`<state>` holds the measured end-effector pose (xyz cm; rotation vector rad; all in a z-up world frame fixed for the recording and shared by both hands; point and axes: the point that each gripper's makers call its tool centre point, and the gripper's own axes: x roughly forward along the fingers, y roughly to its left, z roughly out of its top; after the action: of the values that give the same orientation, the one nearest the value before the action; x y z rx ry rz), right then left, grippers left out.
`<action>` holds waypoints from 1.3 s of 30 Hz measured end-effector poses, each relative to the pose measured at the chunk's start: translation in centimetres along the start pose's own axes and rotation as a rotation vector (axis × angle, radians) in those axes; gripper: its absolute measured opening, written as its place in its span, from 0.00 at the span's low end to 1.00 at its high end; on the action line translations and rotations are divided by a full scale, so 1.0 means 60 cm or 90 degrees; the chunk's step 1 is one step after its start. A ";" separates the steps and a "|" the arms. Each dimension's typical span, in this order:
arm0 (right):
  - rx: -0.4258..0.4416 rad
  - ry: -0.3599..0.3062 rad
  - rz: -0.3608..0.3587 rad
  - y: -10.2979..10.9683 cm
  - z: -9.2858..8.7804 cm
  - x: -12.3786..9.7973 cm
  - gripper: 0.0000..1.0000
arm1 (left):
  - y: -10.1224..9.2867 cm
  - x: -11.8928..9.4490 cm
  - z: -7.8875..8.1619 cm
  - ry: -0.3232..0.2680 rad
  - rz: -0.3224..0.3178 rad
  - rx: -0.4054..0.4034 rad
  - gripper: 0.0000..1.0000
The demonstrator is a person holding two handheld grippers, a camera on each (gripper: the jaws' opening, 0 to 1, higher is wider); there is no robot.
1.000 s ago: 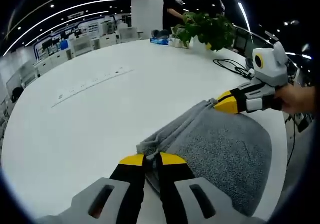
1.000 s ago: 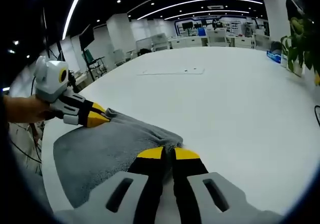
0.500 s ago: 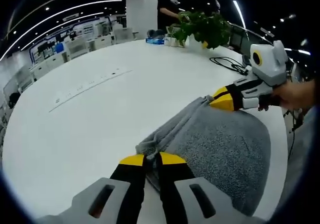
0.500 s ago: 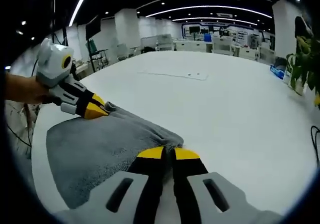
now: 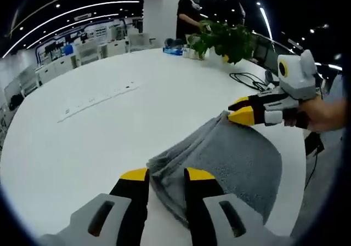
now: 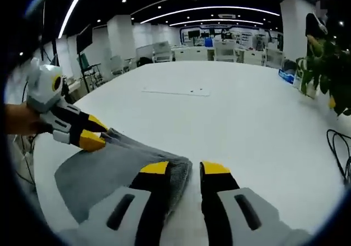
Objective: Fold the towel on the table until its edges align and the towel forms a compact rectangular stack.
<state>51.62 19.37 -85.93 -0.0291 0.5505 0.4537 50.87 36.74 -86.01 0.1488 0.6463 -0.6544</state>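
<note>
A grey towel lies folded on the white table, close to the table's near edge. My left gripper is open, its yellow-tipped jaws spread on either side of the towel's near folded corner. My right gripper reaches in from the right, held by a hand, open at the towel's far corner. In the right gripper view the towel lies to the left. My right gripper is open over the towel's corner, and my left gripper is open at the other corner.
A potted plant, a blue box and a standing person are at the table's far side. A black cable lies behind the right gripper. The plant and cable also show at the right.
Both grippers were shut on the towel's corners and now stand open, having let go. The towel's folded edge has settled flat on the table.
</note>
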 end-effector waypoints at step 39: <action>-0.018 -0.057 0.147 0.128 -0.058 -0.286 0.75 | -0.184 -0.261 -0.052 -0.163 -0.028 -0.001 0.63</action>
<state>33.64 18.77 -79.42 0.0276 0.4607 0.6854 33.06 37.17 -78.31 0.0474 0.4039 -0.7016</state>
